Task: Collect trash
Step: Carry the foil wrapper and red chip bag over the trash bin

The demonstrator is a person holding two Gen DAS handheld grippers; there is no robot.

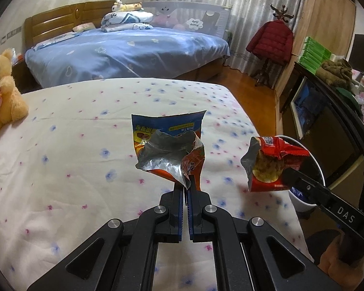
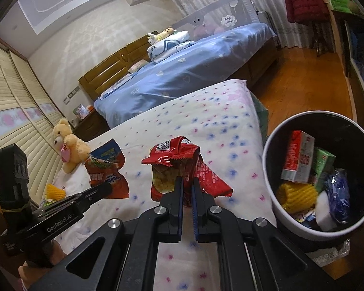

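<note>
From the left wrist, the left gripper (image 1: 187,189) is clamped on a torn blue snack bag (image 1: 168,145) held above the flowered bed (image 1: 72,157); the right gripper (image 1: 287,169) pinches a red snack bag (image 1: 266,162) that hides most of the bin (image 1: 315,162). The right wrist alone shows inside the bin (image 2: 274,169) beside the bed — cartons (image 2: 298,160), yellow netting (image 2: 296,194). There the teddy bear (image 2: 70,145) shows whole — cut off in the left view.

Two snack wrappers: blue-orange wrapper (image 1: 168,150), red wrapper (image 2: 182,167). One bin (image 2: 276,194) at 3 o'clock. Two beds. One teddy bear (image 2: 69,145). Two cartons in bin.
</note>
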